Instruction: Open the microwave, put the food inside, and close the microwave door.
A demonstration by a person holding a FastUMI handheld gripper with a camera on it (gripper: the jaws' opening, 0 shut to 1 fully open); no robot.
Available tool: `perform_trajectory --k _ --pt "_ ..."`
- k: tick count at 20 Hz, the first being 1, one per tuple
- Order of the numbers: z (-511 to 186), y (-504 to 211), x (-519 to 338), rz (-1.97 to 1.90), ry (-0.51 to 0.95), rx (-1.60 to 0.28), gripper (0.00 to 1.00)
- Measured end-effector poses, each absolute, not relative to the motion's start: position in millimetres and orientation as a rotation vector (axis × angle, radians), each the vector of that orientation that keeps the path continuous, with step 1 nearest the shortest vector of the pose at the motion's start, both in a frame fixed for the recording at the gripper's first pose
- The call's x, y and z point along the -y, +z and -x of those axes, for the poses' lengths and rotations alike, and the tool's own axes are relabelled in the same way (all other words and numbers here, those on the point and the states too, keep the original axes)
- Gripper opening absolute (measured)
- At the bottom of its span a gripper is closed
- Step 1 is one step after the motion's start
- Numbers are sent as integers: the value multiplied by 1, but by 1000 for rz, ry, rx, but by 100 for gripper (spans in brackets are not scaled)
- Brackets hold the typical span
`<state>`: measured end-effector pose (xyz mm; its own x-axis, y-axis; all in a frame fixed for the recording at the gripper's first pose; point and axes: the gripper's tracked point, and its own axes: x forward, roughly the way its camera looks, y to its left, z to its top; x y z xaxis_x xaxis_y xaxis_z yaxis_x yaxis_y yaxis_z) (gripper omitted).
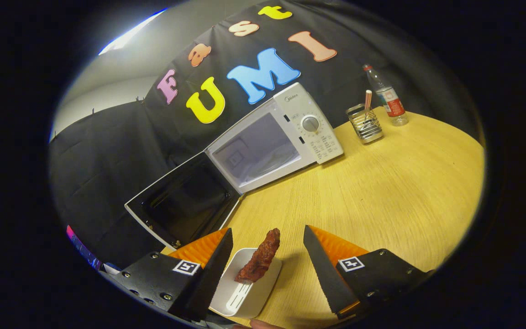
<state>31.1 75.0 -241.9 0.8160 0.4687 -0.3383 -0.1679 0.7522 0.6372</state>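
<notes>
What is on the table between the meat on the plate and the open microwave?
Nothing. In the gripper view, only bare wooden table lies between the meat on its plate and the microwave.

White microwave [286,132], reddish-brown food [259,261], white tray [249,297]

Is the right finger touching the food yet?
Apart. In the gripper view, bare table shows between the right finger and the food on its white dish; jaws open.
</notes>
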Motion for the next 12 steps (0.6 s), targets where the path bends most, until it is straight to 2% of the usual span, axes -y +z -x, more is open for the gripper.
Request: perform_trajectory --k 2,5,7,9,11,12 --pt "-32 -251 -80 -611 357 -525 84" --pt "-35 -258 -88 -614 355 -547 81" --pt "-39 -265 -82 -596 306 -546 38" --pt "-46 -259 -92 -616 332 -531 21" --pt "-38 -247 -96 -638 369 -517 21" --pt "-41 -243 -98 -660 379 -515 13"
